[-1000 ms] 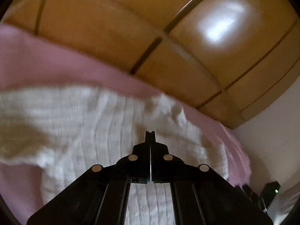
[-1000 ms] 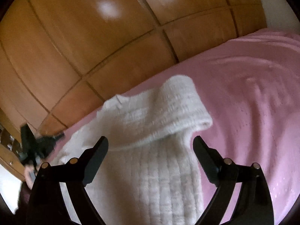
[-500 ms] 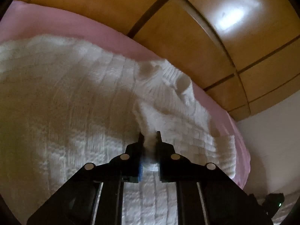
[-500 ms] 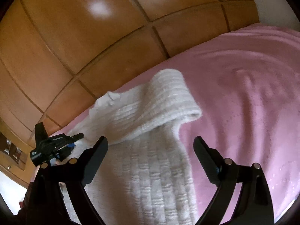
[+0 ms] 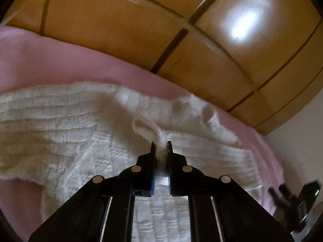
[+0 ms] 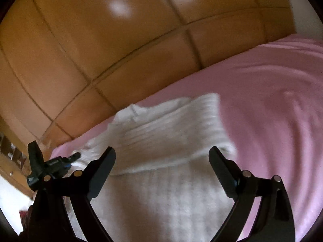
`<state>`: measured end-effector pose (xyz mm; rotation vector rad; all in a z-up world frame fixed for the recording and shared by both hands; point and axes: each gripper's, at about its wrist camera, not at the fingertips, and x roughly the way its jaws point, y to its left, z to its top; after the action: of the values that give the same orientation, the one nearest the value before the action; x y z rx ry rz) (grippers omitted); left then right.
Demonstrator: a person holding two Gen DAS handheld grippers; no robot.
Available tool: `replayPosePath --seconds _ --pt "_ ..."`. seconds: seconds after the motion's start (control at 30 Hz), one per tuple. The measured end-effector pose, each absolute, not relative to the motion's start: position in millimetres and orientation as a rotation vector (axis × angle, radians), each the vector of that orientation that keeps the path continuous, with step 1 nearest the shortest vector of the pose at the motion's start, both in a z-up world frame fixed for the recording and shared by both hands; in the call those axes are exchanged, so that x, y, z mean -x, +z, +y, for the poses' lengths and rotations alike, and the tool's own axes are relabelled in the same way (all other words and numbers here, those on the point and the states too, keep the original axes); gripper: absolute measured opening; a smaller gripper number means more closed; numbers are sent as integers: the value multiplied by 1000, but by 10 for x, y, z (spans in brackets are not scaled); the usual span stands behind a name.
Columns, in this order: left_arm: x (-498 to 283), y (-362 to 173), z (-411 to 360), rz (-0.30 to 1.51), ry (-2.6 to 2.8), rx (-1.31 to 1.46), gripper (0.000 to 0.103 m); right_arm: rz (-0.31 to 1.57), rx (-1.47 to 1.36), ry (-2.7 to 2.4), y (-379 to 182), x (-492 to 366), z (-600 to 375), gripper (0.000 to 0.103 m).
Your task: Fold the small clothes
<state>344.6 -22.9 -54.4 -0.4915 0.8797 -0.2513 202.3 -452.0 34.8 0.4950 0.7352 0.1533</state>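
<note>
Glossy wooden wardrobe doors, divided by dark seams into panels, are rising behind a pink bedspread and catching bright reflections; a white wall is adjoining them.

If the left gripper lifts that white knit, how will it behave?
Likely floppy: the knit already drapes in soft folds on the pink cover. The left gripper pinches only a small tuft, so the rest would probably sag and stretch. The fuzzy yarn probably won't slip.

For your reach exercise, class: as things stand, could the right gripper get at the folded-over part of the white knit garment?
Probably yes: the right gripper has its jaws wide open just short of the white knit garment, with nothing between them and its fold.
</note>
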Motion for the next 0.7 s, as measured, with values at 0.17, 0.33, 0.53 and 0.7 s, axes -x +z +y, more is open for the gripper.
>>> replayPosePath --seconds 0.17,0.33,0.53,0.7 --pt "-3426 -745 -182 927 -139 391 8 920 -357 13 -134 -2437 -4383 85" --pt "-3276 -867 -81 926 -107 382 16 863 -204 -26 -208 -2362 -4200 89" --pt "-3000 -765 173 854 -40 427 72 861 -175 -27 -211 -2392 -4156 94" --pt "-2682 -678 557 849 -24 493 72 817 -144 -67 -56 -2221 -4017 101"
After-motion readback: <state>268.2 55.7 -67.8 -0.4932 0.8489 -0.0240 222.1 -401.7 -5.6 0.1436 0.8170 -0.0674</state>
